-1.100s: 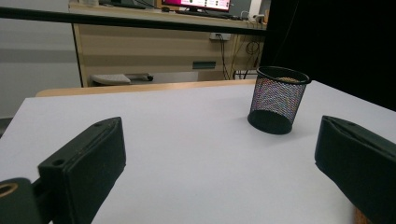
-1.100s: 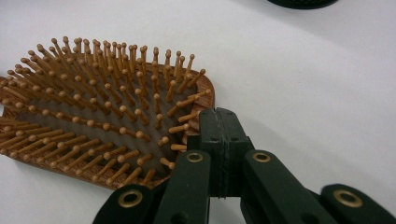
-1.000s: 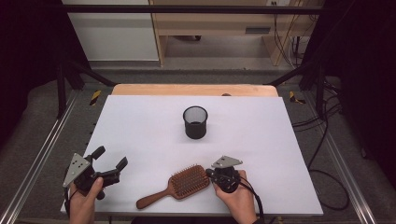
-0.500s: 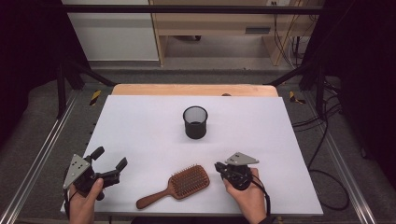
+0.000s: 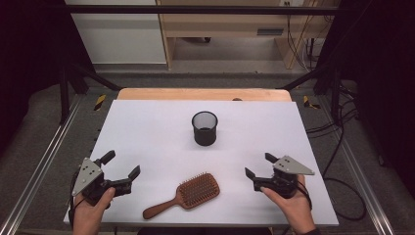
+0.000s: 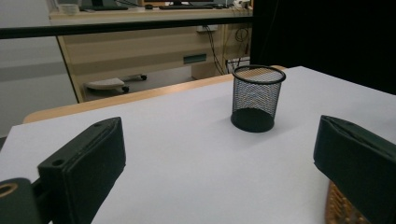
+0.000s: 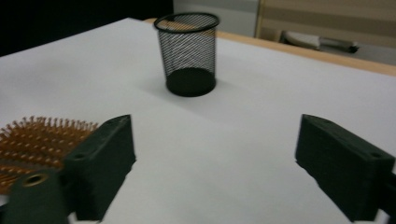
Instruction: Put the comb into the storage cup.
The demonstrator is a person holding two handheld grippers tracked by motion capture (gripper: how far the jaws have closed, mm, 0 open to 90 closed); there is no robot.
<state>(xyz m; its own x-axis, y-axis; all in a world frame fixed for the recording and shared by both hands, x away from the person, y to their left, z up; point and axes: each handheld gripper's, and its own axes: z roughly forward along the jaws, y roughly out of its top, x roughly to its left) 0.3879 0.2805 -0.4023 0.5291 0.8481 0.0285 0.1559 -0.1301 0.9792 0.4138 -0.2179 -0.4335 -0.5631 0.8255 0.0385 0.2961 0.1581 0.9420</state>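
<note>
While a person's two hands enter from the bottom edge of the high view, the left gripper [image 5: 120, 164] sits at lower left, jaws spread apart with nothing between them. Just right of it, at bottom centre, a wooden hairbrush [image 5: 185, 195] lies on the white table [image 5: 147, 127], bristles up, handle pointing toward lower left. A black mesh cup [image 5: 204, 128] stands upright at centre. At lower right, the right gripper [image 5: 260, 165] has just been opening its jaws, now wide apart and empty.
</note>
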